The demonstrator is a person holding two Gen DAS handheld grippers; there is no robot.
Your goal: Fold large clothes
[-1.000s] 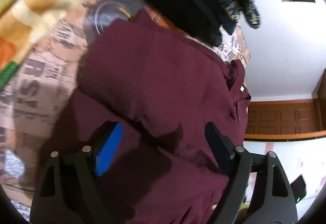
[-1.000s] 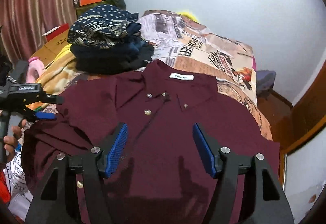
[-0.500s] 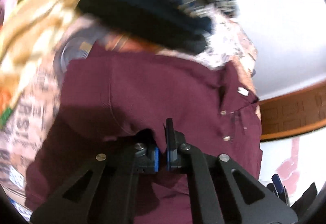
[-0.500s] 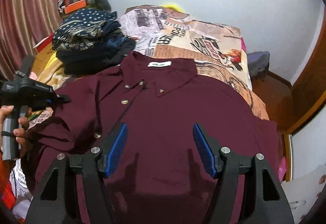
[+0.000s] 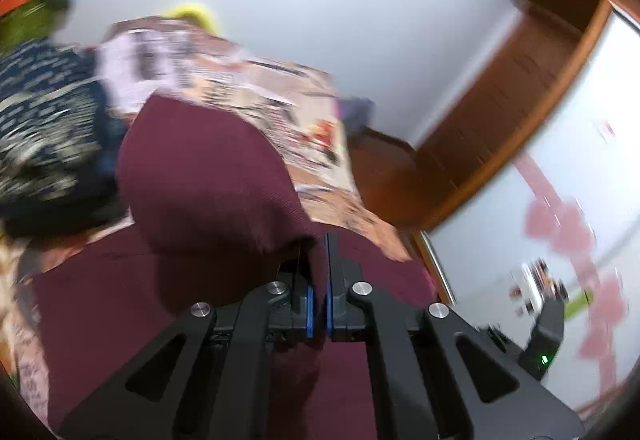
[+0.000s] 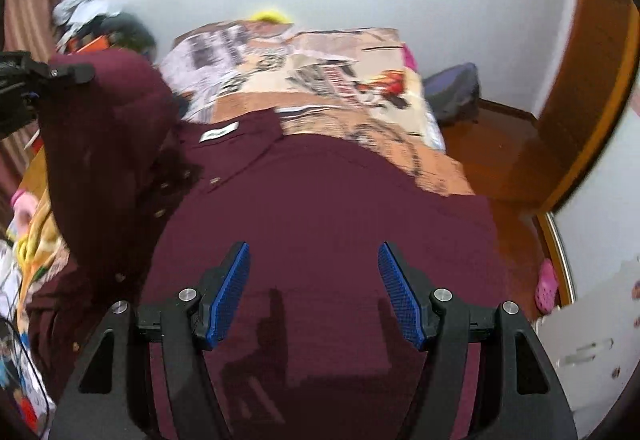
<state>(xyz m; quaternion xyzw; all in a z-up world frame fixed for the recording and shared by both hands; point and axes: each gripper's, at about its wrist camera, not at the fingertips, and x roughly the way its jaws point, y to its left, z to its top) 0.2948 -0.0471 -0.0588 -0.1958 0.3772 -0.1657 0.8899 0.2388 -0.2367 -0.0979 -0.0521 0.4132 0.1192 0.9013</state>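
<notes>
Maroon shirt [image 6: 328,208] covers the lower and middle part of the right wrist view, lying spread on a bed with a printed bedsheet [image 6: 320,80]. Its collar with a white label [image 6: 218,132] is left of centre, and small buttons run down toward the lower left. At the left of this view one side of the shirt is lifted off the bed and hangs as a tall fold, held up by the left gripper [image 6: 86,72], which enters from the left edge.

In the left wrist view, which is blurred, the left gripper [image 5: 319,244] is at lower centre with its jaws closed on a piece of the maroon fabric; the cloth passes between the blue pads and bulges to the upper left in a rounded fold. The rest of the shirt [image 5: 120,300] lies flat below it.

The right gripper [image 6: 314,252] is at the bottom of its own view, above the flat front of the shirt. Its jaws stand apart and nothing is between the blue pads [image 6: 230,292].

A stack of folded clothes [image 5: 44,128] with dark patterned fabric sits at the left of the left wrist view, beside the shirt. A wooden door frame [image 6: 588,88] is at the right.
</notes>
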